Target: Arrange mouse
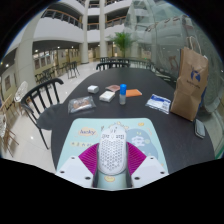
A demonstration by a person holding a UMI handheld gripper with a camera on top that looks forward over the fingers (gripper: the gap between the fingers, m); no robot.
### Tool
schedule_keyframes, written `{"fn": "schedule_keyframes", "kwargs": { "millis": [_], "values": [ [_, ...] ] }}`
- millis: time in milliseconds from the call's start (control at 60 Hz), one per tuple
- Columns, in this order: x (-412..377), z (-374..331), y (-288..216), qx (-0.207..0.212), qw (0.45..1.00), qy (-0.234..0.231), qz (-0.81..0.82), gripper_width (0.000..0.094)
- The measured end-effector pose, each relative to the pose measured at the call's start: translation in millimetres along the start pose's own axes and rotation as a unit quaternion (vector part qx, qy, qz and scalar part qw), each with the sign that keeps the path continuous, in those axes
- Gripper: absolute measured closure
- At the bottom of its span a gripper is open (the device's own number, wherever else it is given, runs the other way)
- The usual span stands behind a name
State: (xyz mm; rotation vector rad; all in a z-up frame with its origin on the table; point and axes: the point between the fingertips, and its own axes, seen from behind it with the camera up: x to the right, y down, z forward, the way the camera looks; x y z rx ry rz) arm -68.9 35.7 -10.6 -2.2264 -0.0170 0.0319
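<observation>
A white mouse (pixel 112 149) with a honeycomb-perforated shell sits between my two fingers, over a pale blue mouse mat (pixel 85 133) with small cartoon prints. My gripper (pixel 112 160) is shut on the mouse: both magenta pads (pixel 88 157) press against its sides. The mouse points away from me, its front end over the middle of the mat. Whether it rests on the mat or is lifted just above it, I cannot tell.
The mat lies at the near edge of a dark round table (pixel 100 108). Beyond it lie a small bottle with a blue cap (pixel 123 94), flat packets (pixel 81 103), a booklet (pixel 159 102) and a brown paper bag (pixel 190 84). Black chairs (pixel 40 97) stand around.
</observation>
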Motion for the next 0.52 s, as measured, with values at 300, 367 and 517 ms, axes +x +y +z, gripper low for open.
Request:
{"fn": "schedule_keyframes", "kwargs": {
  "millis": [300,367,517],
  "values": [
    [-3.4,-45.0,-3.4,0.024,0.998,-0.056,-0.027,0.0102],
    [4.5,-82.3,3.2,0.03,0.997,-0.06,-0.047,0.0088],
    [38.5,-154.6,30.2,0.059,0.996,-0.044,-0.058,0.0089]
  ]
}}
